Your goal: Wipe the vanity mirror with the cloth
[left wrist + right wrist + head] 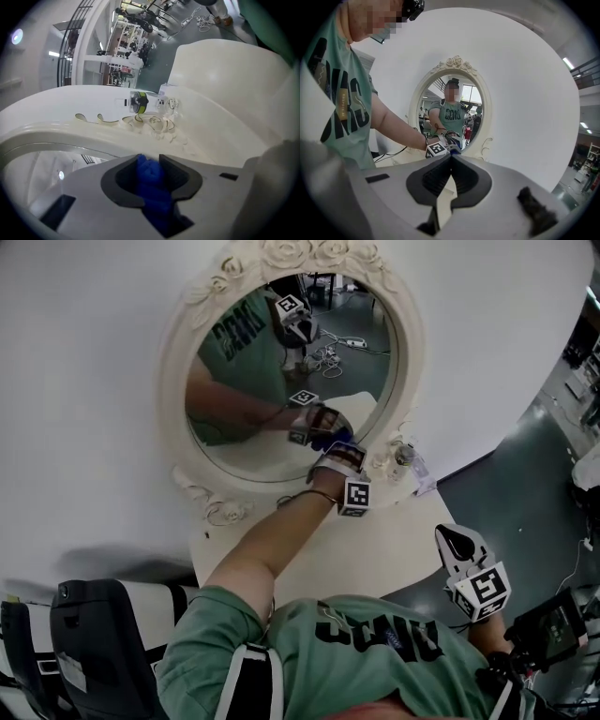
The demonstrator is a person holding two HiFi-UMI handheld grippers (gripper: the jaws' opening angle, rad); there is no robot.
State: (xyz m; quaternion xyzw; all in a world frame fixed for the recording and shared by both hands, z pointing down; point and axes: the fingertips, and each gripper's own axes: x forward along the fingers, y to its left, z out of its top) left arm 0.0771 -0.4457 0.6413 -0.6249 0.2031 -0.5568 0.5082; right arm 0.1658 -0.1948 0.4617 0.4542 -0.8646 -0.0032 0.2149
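One small green-banded bottle (139, 102) is standing by the vanity mirror's (281, 381) scrolled foot, just beside the left gripper (336, 444). Its jaws are clamping a bunched blue cloth (151, 183) at the lower right edge of the glass. The right gripper (457, 542) is hanging well apart, with its jaws pressed together on nothing. The oval mirror is showing a cream, rose-carved frame and is standing on a pale table (328, 554) before a white wall (94, 381), above a grey floor (525, 474).
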